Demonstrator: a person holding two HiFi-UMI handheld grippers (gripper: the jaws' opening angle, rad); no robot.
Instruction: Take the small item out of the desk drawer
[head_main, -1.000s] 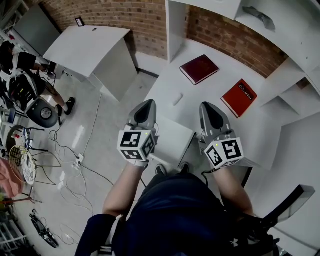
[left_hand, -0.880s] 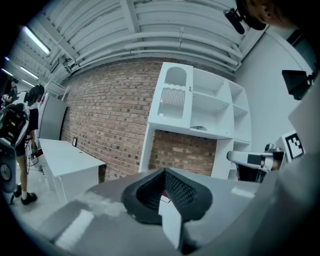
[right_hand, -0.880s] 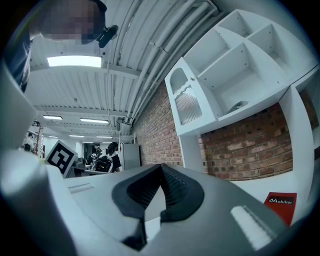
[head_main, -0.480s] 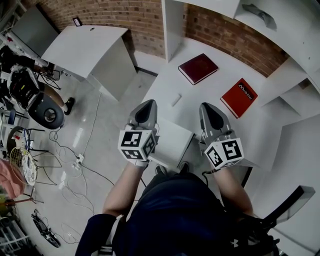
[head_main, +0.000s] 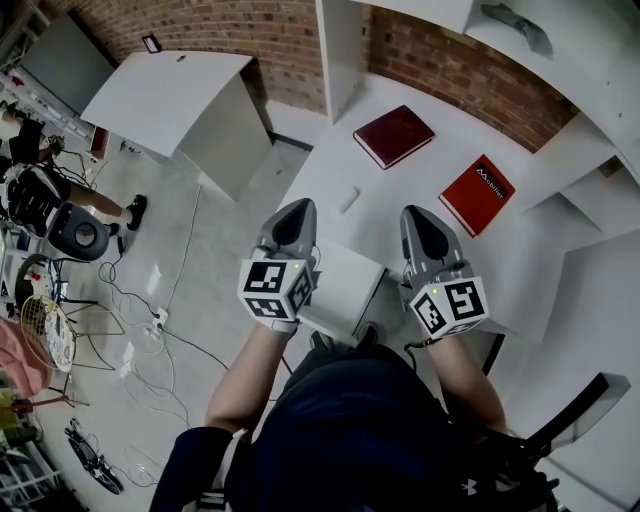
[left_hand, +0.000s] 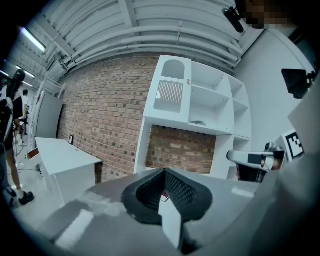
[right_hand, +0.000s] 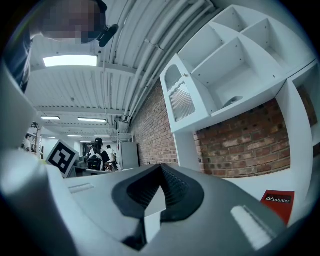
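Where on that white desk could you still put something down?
The desk is mostly bare. A wide patch lies between the small white item and the red book, nearer than the maroon book. Its near edge is tighter, where the left gripper and right gripper hang.

Head view looks steeply down at the desk (head_main: 440, 155); gripper views share the brick wall (left_hand: 105, 125).

A dark red book (head_main: 394, 136) lies close to the brick wall (head_main: 450, 75). A brighter red book (head_main: 477, 195) lies to its right and nearer, apart from it. At the far left stands a separate white table (head_main: 165, 90). Cables (head_main: 150, 325) trail across the grey floor (head_main: 200, 270), and a person (head_main: 35, 188) is at the left edge.
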